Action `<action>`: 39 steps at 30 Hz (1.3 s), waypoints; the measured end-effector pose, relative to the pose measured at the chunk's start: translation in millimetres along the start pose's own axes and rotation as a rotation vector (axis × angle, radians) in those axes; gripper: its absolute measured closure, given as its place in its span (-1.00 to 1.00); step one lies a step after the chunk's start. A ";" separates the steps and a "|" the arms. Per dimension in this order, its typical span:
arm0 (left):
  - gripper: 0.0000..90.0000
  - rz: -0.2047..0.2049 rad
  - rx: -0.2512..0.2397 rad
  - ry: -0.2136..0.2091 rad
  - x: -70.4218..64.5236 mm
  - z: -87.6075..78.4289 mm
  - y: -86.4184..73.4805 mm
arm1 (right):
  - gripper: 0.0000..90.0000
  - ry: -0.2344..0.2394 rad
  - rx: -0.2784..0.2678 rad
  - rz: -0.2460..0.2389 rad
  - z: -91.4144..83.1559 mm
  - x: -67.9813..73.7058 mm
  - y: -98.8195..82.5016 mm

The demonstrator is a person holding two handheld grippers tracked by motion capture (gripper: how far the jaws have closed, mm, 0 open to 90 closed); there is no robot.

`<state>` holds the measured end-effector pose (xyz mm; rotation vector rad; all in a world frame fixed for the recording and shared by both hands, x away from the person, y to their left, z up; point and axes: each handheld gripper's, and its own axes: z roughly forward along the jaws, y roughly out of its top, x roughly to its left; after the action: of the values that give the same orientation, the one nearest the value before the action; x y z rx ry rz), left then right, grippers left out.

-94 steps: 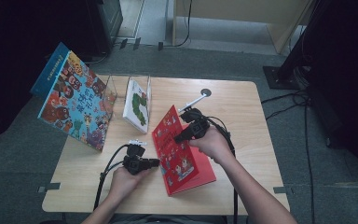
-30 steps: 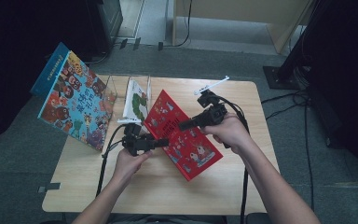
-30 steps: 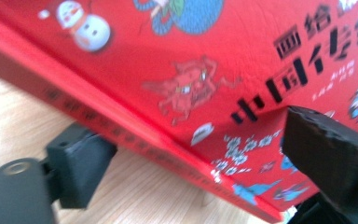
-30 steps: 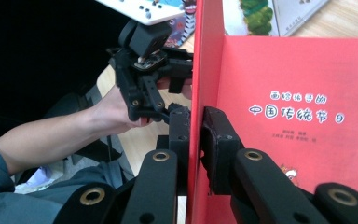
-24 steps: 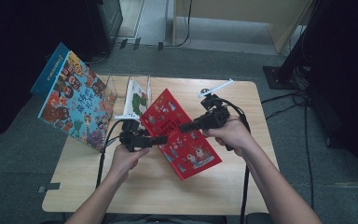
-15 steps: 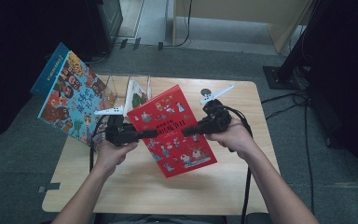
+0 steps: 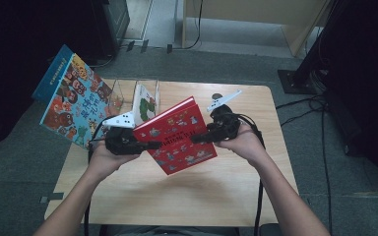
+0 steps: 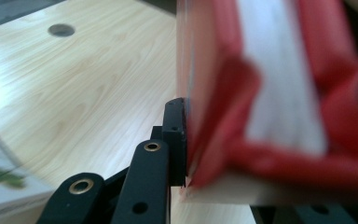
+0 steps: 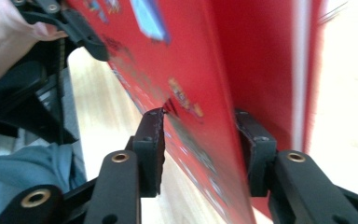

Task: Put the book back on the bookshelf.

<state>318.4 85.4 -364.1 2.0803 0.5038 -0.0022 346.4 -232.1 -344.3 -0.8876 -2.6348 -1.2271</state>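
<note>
The red book (image 7: 177, 133) is held off the tabletop (image 7: 187, 196) at the centre of the high view, where a second ago it lay lower. The left tool (image 7: 152, 145) has just been closing and grips its left edge; the right tool (image 7: 197, 139) has been opening, its jaws loose around the right edge, so a handover to the left is judged underway.

Both forearms are bare, no sleeves; a blue-grey garment shows at the lower left of the right gripper view; the left gripper (image 7: 150, 145) and right gripper (image 7: 197, 139) are black, each topped with a pale grey three-cornered plate; black cables trail from both; the jaws are matt black links with brass-ringed pivot holes, small dark screw holes and blocky flat-faced pads (image 9: 151, 140).
</note>
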 end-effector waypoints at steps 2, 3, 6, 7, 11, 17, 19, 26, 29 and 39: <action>0.72 0.027 0.028 0.028 -1.7 -3.6 0.2 | 0.36 -0.028 -0.025 0.010 -2.4 -2.6 -2.6; 0.75 0.032 0.034 0.036 -3.4 -4.3 -0.2 | 0.41 -0.047 -0.048 0.031 -4.6 -4.4 -4.4; 0.78 0.064 0.093 0.072 -10.0 0.4 0.8 | 0.51 -0.066 -0.120 0.074 -9.4 -9.0 -8.4; 0.78 0.071 0.113 0.088 -11.2 3.4 0.8 | 0.52 -0.055 -0.144 0.087 -10.3 -9.4 -8.8; 0.78 0.054 0.110 0.085 -7.5 1.8 -1.1 | 0.51 -0.072 -0.184 0.090 -6.1 -9.3 -11.5; 0.76 0.054 0.151 0.098 -7.3 -0.5 1.3 | 0.39 -0.090 -0.161 0.089 6.2 -14.4 -17.3; 0.75 0.049 0.164 0.100 -7.0 -1.0 2.8 | 0.35 -0.095 -0.164 0.076 12.6 -17.4 -21.7; 0.71 -0.012 0.181 0.103 -3.2 -9.6 16.3 | 0.37 -0.069 -0.183 0.063 27.7 -20.0 -27.2; 0.70 -0.010 0.212 0.101 -3.8 -11.9 27.2 | 0.37 -0.069 -0.172 0.051 31.0 -18.0 -25.8; 0.67 -0.037 0.344 0.080 5.5 -6.8 63.1 | 0.37 -0.073 -0.180 0.021 35.4 -19.0 -24.0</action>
<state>344.4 64.2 -309.9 2.4133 0.6259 -0.0299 354.1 -227.2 -390.2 -1.0032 -2.5937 -1.4718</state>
